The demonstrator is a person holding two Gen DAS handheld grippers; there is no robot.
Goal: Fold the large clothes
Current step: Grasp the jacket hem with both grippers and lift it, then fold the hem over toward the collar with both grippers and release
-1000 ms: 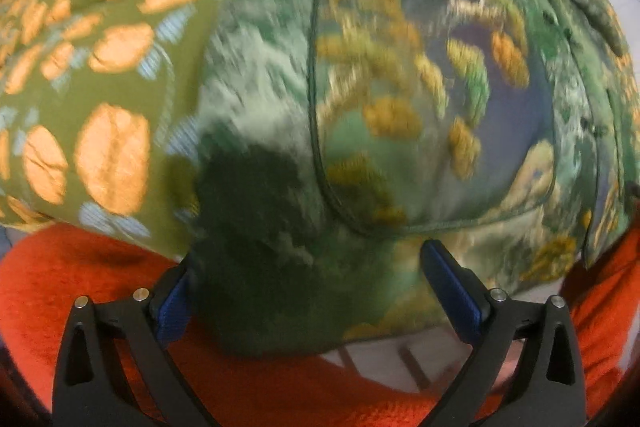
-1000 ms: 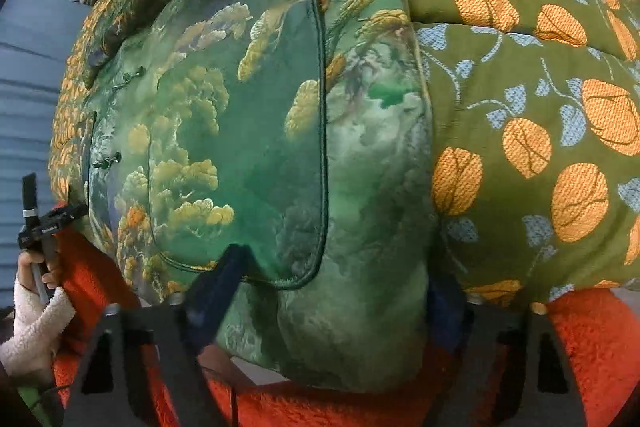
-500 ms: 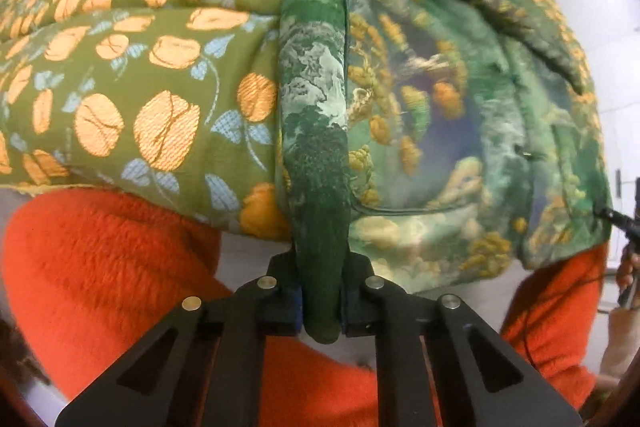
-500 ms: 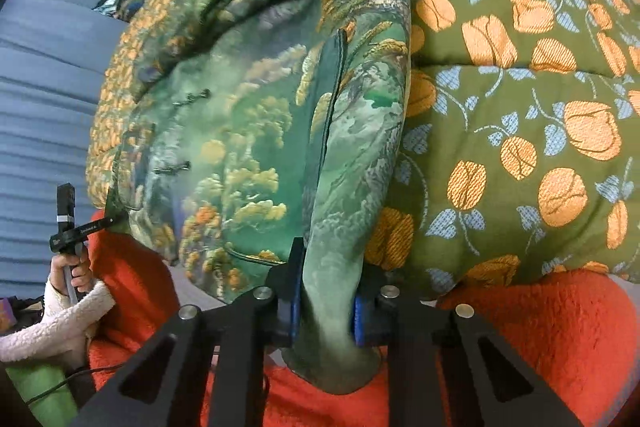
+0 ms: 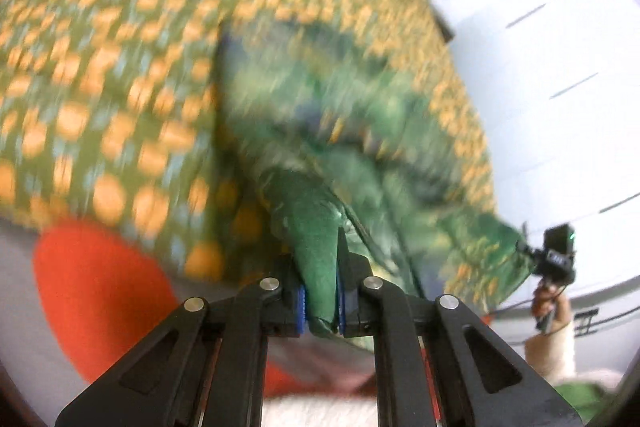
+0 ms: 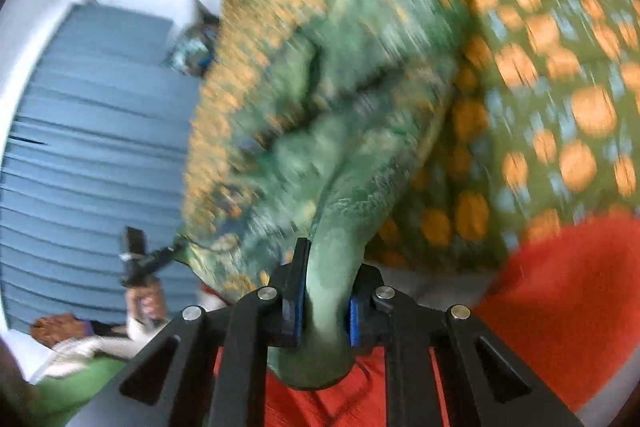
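Fabric of the green jacket (image 5: 320, 267) is pinched in both tools, likely so its lower edge can be carried over for a fold. Left tool (image 5: 321, 301) and right tool (image 6: 320, 311) are each clamped tight on a bunched edge at bottom centre; the jacket spreads upward over the patterned quilt (image 6: 560, 75).

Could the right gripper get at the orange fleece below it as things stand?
Probably not: the right gripper is shut on the green jacket. The orange fleece lies uncovered beside it.

Glossy woven green jacket (image 5: 320, 163), fuzzy orange fleece (image 5: 100, 291), matt black plastic gripper (image 5: 320, 303).
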